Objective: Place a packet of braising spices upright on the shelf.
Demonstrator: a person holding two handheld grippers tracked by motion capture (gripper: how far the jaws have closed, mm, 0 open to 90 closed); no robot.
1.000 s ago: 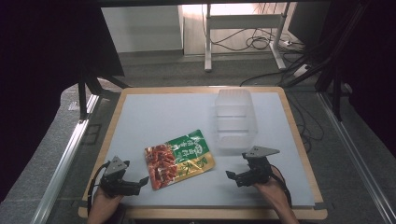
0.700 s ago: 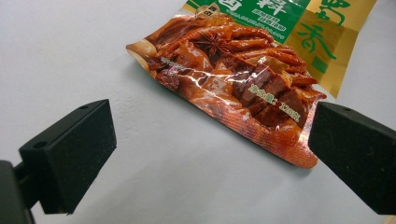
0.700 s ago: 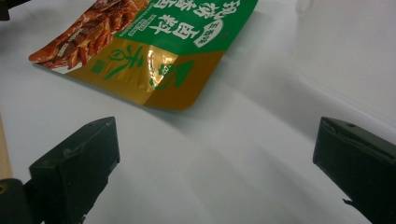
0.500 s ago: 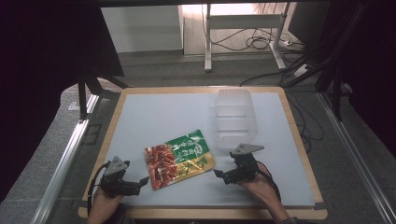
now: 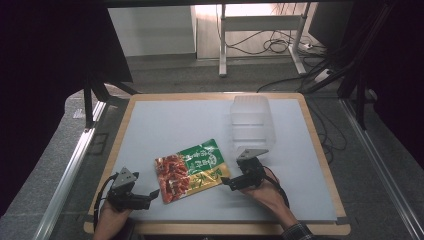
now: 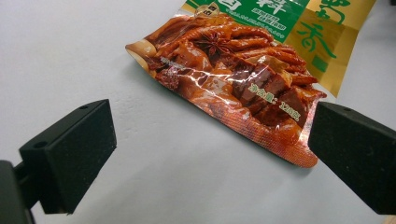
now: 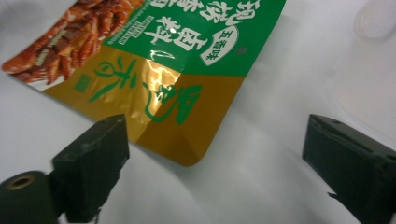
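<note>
A snack packet point(image 5: 192, 170), red, green and gold, lies flat on the white table mat point(image 5: 165, 125). My right gripper point(image 5: 226, 183) is at the packet's right gold corner. In the right gripper view that gripper point(image 7: 212, 149) is open, its jaws having just been closing a little, and the packet's gold corner point(image 7: 187, 140) lies between them, nearer the left jaw, with neither pad pressing on it. My left gripper point(image 5: 151, 197) rests near the front left, open. In the left gripper view the packet's red end point(image 6: 233, 79) lies just ahead of the gripper point(image 6: 210, 140), close to the right jaw.
A clear plastic container point(image 5: 252, 122) stands on the mat just beyond the right gripper; its rim shows in the right gripper view point(image 7: 373, 18). The mat sits on a wooden board point(image 5: 320, 150). Cables and a desk frame point(image 5: 260, 35) are on the floor beyond.
My right gripper has moved left across the mat to the packet's gold corner. The left gripper and the packet have stayed in place.
</note>
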